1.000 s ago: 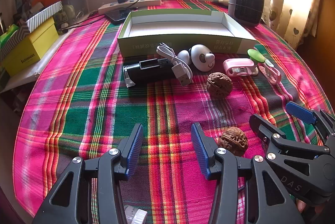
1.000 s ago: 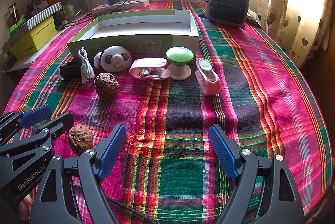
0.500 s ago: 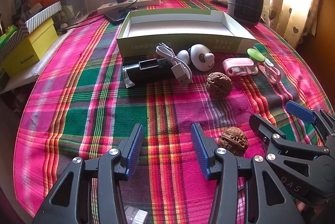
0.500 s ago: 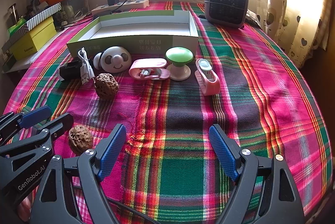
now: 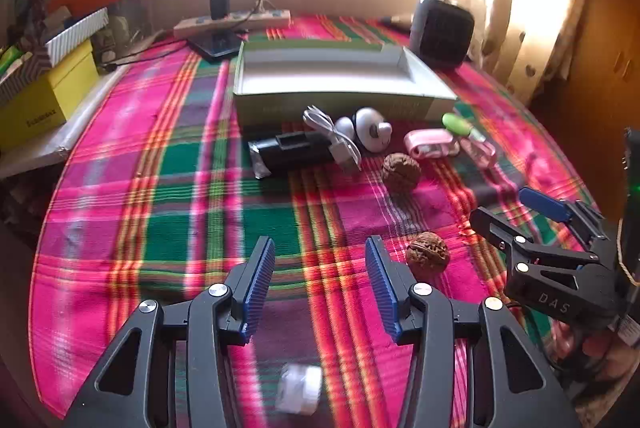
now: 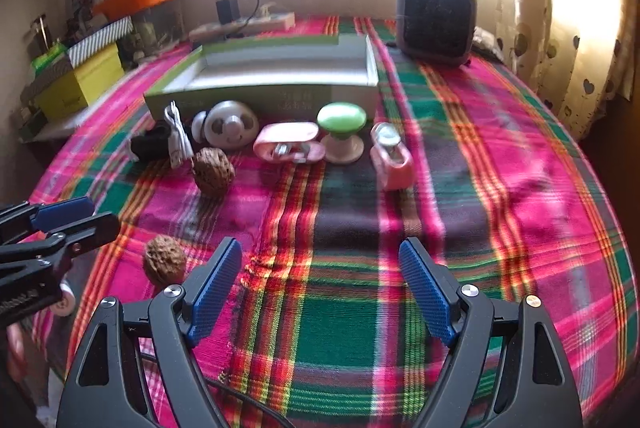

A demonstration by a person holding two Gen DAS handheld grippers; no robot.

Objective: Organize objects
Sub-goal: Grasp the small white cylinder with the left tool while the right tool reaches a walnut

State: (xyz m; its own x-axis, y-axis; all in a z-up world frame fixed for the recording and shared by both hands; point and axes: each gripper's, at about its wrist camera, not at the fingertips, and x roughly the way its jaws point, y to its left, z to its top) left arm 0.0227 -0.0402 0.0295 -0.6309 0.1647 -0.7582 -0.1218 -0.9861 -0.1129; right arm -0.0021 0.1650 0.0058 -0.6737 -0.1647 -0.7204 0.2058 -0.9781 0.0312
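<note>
An open green box (image 5: 340, 83) (image 6: 272, 75) stands at the back of the plaid table. In front of it lie a black device (image 5: 296, 151), a white cable (image 5: 334, 139) (image 6: 178, 135), a white panda gadget (image 6: 230, 125), a pink clip (image 6: 288, 147), a green-topped knob (image 6: 342, 129) and a pink case (image 6: 390, 153). One walnut (image 5: 401, 167) (image 6: 213, 169) lies near them. A second walnut (image 5: 427, 252) (image 6: 165, 264) lies between my grippers. My left gripper (image 5: 320, 272) is open and empty. My right gripper (image 6: 320, 280) is open and empty, and it also shows in the left wrist view (image 5: 516, 211).
A small dark heater (image 6: 436, 19) stands at the back right. A power strip with a charger (image 5: 232, 19) lies at the back. Yellow and striped boxes (image 5: 44, 87) sit off the table's left edge. A curtain (image 6: 572, 27) hangs at right.
Both grippers have risen and shifted slightly; the views are blurred by motion. Both stay open and the objects have not moved.
</note>
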